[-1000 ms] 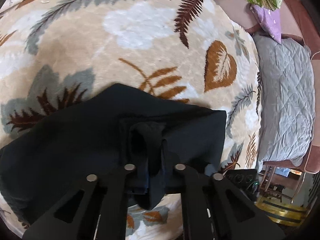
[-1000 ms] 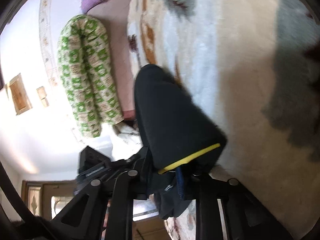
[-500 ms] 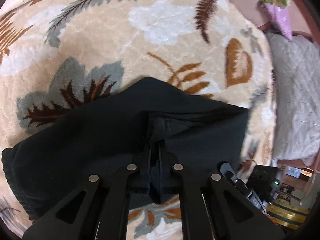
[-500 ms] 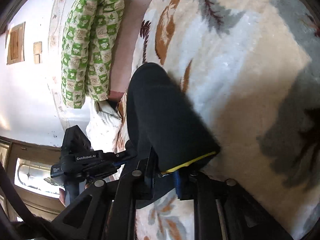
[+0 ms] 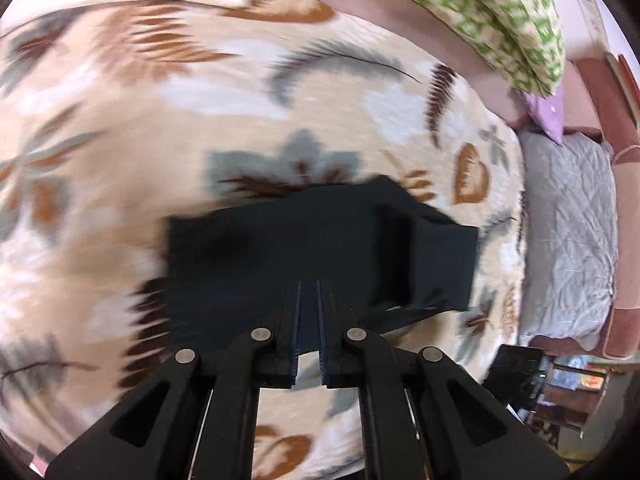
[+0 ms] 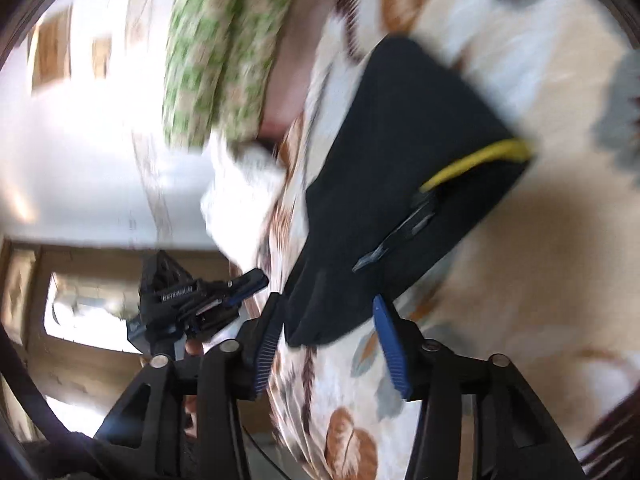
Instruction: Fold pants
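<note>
Beyond both grippers' parted jaws, folded pants lie free.

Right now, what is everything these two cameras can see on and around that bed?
Pants: one, black with a yellow band, folded flat on the blanket.
Blanket: one, beige with brown and grey leaves, covering the bed.
Long pillow: one, green and cream, at the bed's far edge.
Small pillow: one, purple, below the long pillow.
Quilt: one, grey, on the sofa beside the bed.
Left gripper: one, black, narrow gap, over the pants' near edge.
Right gripper: one, black with blue pads, open around the pants' corner.
</note>
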A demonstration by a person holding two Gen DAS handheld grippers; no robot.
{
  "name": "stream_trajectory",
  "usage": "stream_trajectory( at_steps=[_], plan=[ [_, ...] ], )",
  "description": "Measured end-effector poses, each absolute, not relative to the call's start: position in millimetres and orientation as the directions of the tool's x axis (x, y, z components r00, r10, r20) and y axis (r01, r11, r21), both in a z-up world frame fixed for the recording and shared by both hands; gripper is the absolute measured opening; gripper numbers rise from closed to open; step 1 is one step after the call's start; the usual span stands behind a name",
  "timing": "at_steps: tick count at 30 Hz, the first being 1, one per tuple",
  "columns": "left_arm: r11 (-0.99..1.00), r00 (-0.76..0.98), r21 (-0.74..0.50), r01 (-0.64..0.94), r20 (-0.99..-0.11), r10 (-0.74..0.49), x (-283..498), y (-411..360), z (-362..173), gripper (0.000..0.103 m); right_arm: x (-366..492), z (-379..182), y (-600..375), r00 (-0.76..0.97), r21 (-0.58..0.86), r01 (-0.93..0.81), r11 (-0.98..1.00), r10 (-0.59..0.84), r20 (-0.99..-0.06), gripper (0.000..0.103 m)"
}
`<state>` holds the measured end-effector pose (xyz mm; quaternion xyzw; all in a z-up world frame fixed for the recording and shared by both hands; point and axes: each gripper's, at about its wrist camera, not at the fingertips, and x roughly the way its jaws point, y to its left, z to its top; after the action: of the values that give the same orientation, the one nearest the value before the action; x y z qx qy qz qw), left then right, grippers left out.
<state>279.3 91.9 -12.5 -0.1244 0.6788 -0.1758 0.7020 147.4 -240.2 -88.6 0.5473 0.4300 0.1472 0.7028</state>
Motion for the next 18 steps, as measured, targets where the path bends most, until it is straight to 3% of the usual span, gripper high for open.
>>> stream_trajectory(
  at_steps=[5,9,13,18],
  plan=[
    [0.93,0.067,-0.367,0.035,-0.927,-0.368,265,144,-17,0.007,173,-63,-150,0.402,0.736,0.029,0.676,0.666,-0.628,0.052],
    [0.926,0.071,-0.376,0.008,-0.924,-0.376,259,170,-29,0.007,178,-42,-75,0.411,0.345,-0.271,0.899,0.432,-0.803,0.056],
    [0.915,0.069,-0.403,-0.018,-0.913,-0.401,262,184,-36,0.007,171,-47,-16,0.477,-0.003,-0.469,0.883,0.25,-0.843,0.057],
    [0.898,0.067,-0.439,-0.043,-0.898,-0.435,266,201,-39,0.007,164,-63,21,0.526,-0.206,-0.567,0.798,0.157,-0.836,0.063]
  ],
)
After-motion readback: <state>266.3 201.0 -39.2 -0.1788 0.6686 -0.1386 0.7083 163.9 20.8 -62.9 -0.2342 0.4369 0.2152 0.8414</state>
